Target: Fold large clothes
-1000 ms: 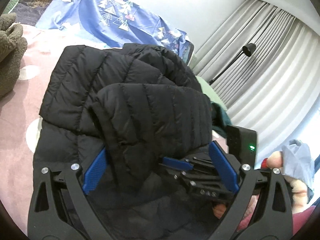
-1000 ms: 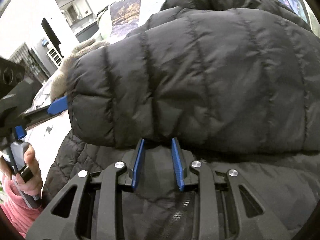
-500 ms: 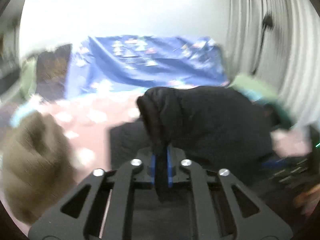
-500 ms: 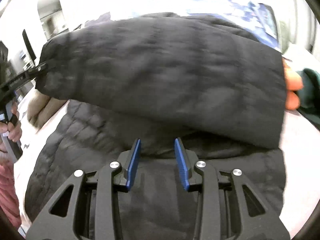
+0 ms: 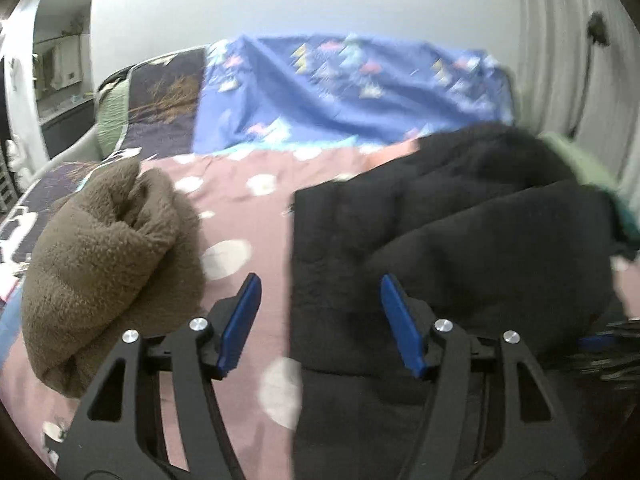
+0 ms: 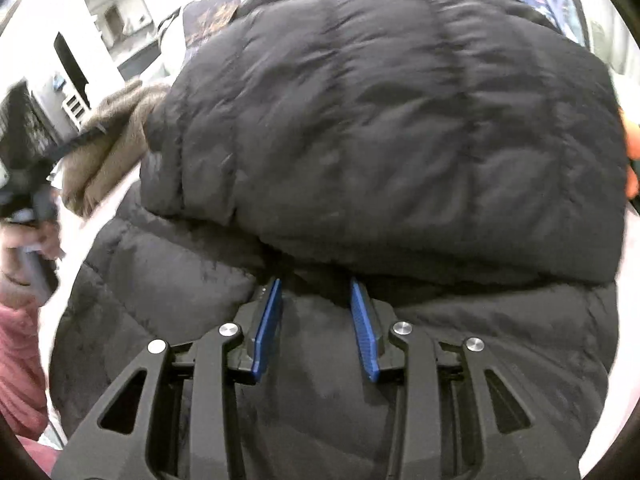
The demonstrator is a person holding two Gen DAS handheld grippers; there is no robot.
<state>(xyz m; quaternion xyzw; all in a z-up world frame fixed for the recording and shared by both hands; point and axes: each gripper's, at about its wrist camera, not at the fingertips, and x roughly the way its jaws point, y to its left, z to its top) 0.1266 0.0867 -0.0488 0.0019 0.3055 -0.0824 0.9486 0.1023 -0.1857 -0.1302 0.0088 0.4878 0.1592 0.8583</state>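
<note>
Where curtains hang, pink spotted bedspread, blue sheet

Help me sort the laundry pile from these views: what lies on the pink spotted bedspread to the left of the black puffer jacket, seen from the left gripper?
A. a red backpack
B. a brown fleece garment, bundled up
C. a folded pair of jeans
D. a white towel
B: the left wrist view shows a bundled brown fleece garment on the pink spotted bedspread, left of the black puffer jacket.
</note>
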